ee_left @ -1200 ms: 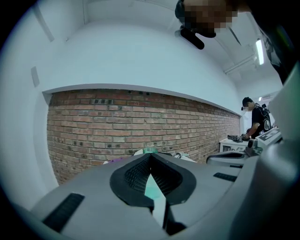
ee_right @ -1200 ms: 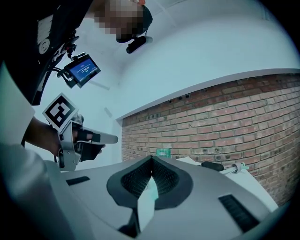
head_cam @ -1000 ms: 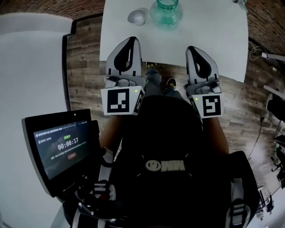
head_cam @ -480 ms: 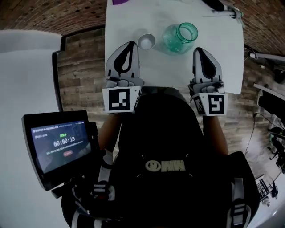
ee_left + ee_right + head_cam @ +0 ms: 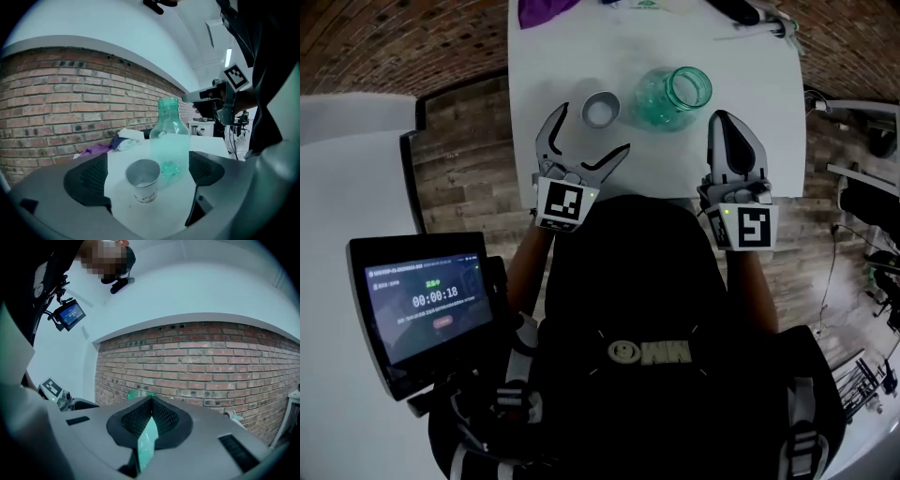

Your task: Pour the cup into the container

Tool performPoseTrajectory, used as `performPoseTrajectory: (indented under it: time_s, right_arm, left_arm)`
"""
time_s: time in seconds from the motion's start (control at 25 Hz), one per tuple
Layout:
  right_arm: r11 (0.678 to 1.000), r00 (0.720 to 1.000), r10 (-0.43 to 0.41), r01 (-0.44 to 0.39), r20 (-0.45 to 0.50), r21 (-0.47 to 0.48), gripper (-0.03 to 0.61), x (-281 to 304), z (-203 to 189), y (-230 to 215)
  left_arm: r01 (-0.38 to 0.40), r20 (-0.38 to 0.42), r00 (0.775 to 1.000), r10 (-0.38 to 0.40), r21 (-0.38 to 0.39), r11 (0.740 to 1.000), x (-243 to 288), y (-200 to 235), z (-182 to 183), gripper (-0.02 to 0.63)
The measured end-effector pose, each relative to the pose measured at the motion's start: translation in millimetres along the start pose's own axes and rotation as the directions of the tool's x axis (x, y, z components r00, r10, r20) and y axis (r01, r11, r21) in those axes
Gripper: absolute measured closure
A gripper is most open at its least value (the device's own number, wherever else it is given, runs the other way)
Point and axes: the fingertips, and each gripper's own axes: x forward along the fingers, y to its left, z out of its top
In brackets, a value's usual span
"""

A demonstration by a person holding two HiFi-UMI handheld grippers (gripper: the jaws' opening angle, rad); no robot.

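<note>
A small paper cup [image 5: 601, 110] stands upright on the white table [image 5: 553, 66], and a green glass bottle [image 5: 675, 94] stands just right of it. My left gripper [image 5: 586, 141] is open, its jaws having just been opening. The cup [image 5: 143, 180] sits a little ahead of the wide-spread pads [image 5: 89, 180], untouched, with the bottle [image 5: 171, 140] behind it. My right gripper [image 5: 727, 127] is shut and holds nothing, at the table's near edge right of the bottle. In the right gripper view only the bottle's rim [image 5: 139, 393] shows above the closed jaws [image 5: 151, 401].
A purple cloth [image 5: 542, 9] and a dark object [image 5: 741, 9] lie at the table's far side. A timer screen [image 5: 427, 305] sits at my lower left. A brick wall [image 5: 70, 103] rises behind the table, and wooden floor [image 5: 478, 159] flanks it.
The left gripper's jaws have spread open, and it has dropped and moved toward the cup. The cup and bottle now sit lower in the head view. The right gripper stays shut.
</note>
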Motion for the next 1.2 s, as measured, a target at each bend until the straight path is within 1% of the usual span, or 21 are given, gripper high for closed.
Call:
performPoseTrajectory:
  time_s: [0.08, 0.16, 0.32, 0.4, 0.52, 0.6, 0.76, 0.92, 0.96, 1.08, 1.2]
  right_arm:
    - [1.0, 0.999, -0.004, 0.004, -0.041, 0.012, 0.574, 0.8, -7.4, -1.1]
    - [1.0, 0.997, -0.016, 0.017, -0.076, 0.022, 0.574, 7.8, -13.0, -11.2]
    - [0.999, 0.997, -0.03, 0.031, -0.07, 0.015, 0.574, 26.6, -13.9, -30.6]
    - [1.0, 0.998, -0.024, 0.024, -0.065, 0.007, 0.574, 28.2, -14.6, -32.6]
    - [0.999, 0.995, -0.024, 0.027, -0.096, 0.025, 0.574, 25.7, -20.2, -33.5]
    - [0.999, 0.996, -0.026, 0.028, -0.086, 0.019, 0.574, 27.0, -18.8, -33.9]
    - [1.0, 0.996, -0.027, 0.027, -0.08, 0.002, 0.574, 28.7, -15.5, -32.6]
    - [1.0, 0.997, -0.023, 0.022, -0.074, -0.004, 0.574, 29.6, -15.8, -31.7]
    - [1.0, 0.997, -0.021, 0.021, -0.08, 0.001, 0.574, 29.1, -17.6, -31.0]
    - [1.0, 0.995, -0.017, 0.019, -0.103, 0.018, 0.574, 28.0, -24.3, -28.5]
    - [1.0, 0.996, -0.008, 0.01, -0.084, 0.016, 0.574, 30.5, -22.4, -25.3]
  left_arm:
    - [-0.005, -0.018, 1.0, 0.004, -0.034, 0.999, 6.5, 4.1, -17.0, 0.064]
    - [-0.01, -0.04, 0.999, 0.008, -0.055, 0.998, 21.0, 10.4, -29.3, 0.064]
    - [0.005, -0.069, 0.998, -0.008, -0.046, 0.999, 48.2, 17.8, -44.2, 0.064]
    - [0.017, -0.082, 0.996, -0.021, -0.048, 0.999, 55.8, 17.1, -50.9, 0.064]
    - [0.026, -0.098, 0.995, -0.031, -0.055, 0.998, 63.9, 14.9, -58.5, 0.064]
    - [0.032, -0.109, 0.993, -0.038, -0.056, 0.998, 67.7, 13.2, -64.3, 0.064]
    - [0.027, -0.1, 0.994, -0.037, -0.098, 0.995, 70.8, 16.5, -67.0, 0.064]
    - [0.02, -0.099, 0.994, -0.039, -0.187, 0.982, 77.9, 23.3, -70.3, 0.067]
    - [0.021, -0.1, 0.994, -0.041, -0.196, 0.98, 79.0, 23.2, -70.9, 0.077]
    - [0.03, -0.099, 0.994, -0.05, -0.193, 0.981, 80.2, 20.4, -71.4, 0.077]
    - [0.023, -0.108, 0.993, -0.044, -0.193, 0.981, 81.3, 21.1, -72.4, 0.078]
